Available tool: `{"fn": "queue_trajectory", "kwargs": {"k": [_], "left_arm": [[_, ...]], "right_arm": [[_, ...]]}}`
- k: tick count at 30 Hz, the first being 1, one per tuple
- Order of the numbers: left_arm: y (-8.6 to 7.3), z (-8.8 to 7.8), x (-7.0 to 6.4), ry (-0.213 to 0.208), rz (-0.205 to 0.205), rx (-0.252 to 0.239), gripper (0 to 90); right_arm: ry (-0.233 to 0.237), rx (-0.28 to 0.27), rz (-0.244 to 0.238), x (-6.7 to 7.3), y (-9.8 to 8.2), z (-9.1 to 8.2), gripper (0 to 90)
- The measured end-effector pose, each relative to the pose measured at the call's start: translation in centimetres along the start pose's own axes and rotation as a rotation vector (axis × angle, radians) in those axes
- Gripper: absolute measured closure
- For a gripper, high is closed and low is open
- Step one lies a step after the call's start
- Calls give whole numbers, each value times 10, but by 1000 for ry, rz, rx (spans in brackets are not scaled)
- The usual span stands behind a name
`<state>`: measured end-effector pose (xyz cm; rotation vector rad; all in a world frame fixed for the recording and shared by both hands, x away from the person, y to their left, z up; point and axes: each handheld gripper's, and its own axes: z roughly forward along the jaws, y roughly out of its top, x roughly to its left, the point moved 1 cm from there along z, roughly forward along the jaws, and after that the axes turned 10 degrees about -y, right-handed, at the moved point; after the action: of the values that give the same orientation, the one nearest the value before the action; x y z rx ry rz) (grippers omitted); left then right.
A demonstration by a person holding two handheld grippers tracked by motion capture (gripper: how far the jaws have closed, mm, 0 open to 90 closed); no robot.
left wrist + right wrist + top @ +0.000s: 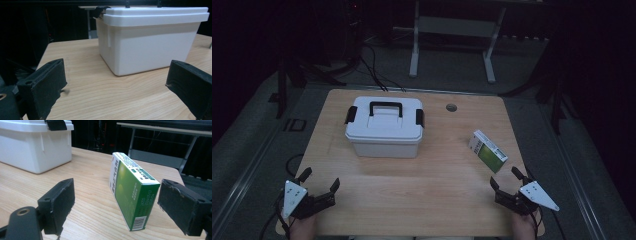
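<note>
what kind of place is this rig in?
Probably a lab or recording room, not a home: one bare wooden table on grey flooring, dark surroundings with cables trailing behind, and a metal bench frame at the back.

Dim, underexposed pictures; dark surroundings, perhaps slightly soft at the edges.

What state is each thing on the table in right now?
Bin: lid on, handle folded flat, side latches down.
Box: closed, standing on a long edge, apart from the bin.
Left claw: open, nothing between its jaws.
Right claw: open, just short of the box, not touching it.
</note>
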<state>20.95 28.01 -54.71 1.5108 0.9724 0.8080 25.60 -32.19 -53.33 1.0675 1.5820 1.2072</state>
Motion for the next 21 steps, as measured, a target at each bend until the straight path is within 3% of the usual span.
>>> {"fn": "queue_trajectory", "kwargs": {"k": [2,4,6,9,11,14,17,21], "left_arm": [[1,-1,1,10,1,7,24],[0,-2,2,36,9,15,24],[1,-3,4,30,-32,6,24],[4,-3,6,-8,-102,48,25],[5,-2,7,-34,-129,74,37],[5,2,6,-54,-127,117,49],[6,5,4,-89,-123,112,49],[9,9,4,-127,-124,102,49]], "right_arm": [[3,-13,6,0,-1,0,127],[12,-19,42,0,0,1,127],[-1,-32,27,1,3,-1,127],[19,-54,28,2,10,-4,128],[31,-39,38,4,12,-4,138],[38,-15,0,12,14,-2,139],[102,-22,-14,20,18,-3,139],[134,-41,-60,33,23,0,143]]}}
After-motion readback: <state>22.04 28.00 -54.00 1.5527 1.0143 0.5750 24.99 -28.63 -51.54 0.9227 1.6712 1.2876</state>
